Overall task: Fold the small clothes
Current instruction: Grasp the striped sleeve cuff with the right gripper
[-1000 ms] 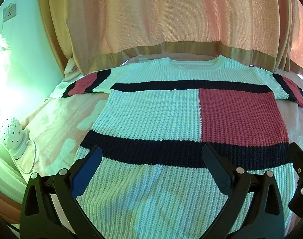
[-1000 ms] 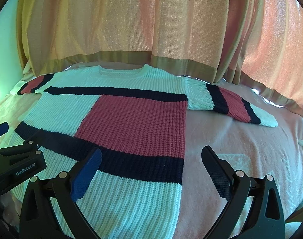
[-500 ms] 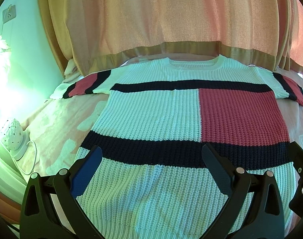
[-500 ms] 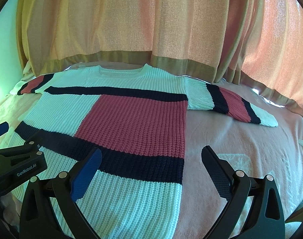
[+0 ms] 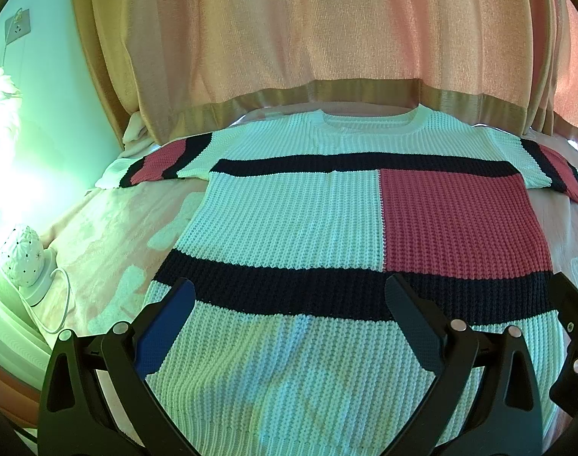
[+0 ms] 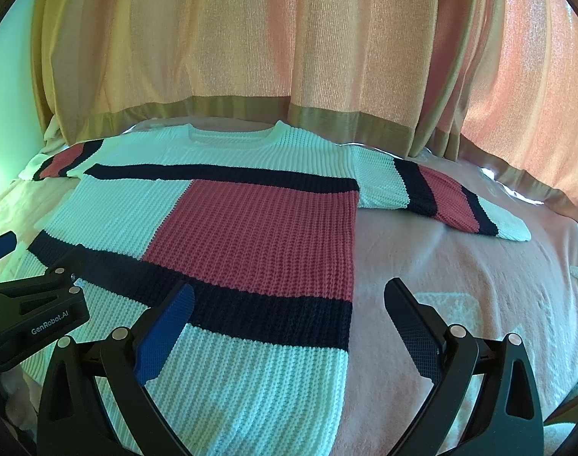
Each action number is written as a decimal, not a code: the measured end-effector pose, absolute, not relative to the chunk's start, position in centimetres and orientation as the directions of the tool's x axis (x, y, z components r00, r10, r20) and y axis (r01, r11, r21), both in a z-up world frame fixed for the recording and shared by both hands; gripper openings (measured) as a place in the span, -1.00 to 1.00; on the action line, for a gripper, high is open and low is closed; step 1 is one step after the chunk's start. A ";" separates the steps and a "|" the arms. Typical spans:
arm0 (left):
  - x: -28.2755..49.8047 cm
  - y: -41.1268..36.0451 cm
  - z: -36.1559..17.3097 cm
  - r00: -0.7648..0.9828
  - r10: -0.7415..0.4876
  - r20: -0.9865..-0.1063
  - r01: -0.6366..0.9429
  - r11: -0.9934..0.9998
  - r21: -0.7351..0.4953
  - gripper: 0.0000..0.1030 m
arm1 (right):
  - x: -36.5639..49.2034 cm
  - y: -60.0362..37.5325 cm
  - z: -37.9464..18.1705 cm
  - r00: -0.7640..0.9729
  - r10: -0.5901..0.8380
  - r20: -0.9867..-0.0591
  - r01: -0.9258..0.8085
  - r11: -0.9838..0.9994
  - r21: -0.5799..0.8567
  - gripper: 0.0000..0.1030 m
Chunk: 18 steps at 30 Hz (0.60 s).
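Observation:
A knitted sweater in white, navy and red blocks lies flat, front up, on a pink bed cover, collar far, hem near. Both sleeves are spread out sideways. My left gripper is open and empty, hovering over the hem's left half. My right gripper is open and empty over the sweater's lower right corner, one finger above the knit, the other above the cover. The right sleeve stretches to the right. The left gripper's body shows at the right view's left edge.
The pink bed cover surrounds the sweater. Orange curtains hang right behind the collar. A white dotted lamp with a cable stands at the bed's left edge by a green wall.

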<state>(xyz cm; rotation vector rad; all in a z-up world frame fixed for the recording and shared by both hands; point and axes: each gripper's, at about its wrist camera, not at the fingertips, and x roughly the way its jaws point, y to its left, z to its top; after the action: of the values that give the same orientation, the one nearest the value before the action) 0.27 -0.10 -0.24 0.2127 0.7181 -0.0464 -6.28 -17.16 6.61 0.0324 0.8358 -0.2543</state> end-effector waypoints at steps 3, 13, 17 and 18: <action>0.3 0.0 -0.2 0.753 0.030 -0.658 0.116 0.977 0.177 0.90 | -6.3 -17.2 6.6 0.643 -0.210 -0.737 0.236 0.969 -0.071 0.90; 0.4 0.3 0.5 0.750 0.012 -0.661 0.113 0.983 0.147 0.90 | -6.1 -18.1 7.6 0.671 -0.209 -0.711 0.229 0.971 -0.070 0.90; 1.4 1.4 4.2 0.741 -0.108 -0.662 0.127 0.992 -0.019 0.91 | -6.5 -24.4 11.8 0.751 -0.195 -0.631 0.270 0.962 0.024 0.90; 1.8 1.7 5.2 0.746 -0.133 -0.652 0.127 0.990 -0.057 0.91 | -6.2 -26.3 12.4 0.746 -0.194 -0.637 0.286 0.957 0.044 0.90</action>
<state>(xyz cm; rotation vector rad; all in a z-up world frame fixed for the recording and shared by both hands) 1.79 1.66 5.23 -0.0093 0.7144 -0.1419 -6.25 -26.27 12.39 0.1419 0.6804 -0.2638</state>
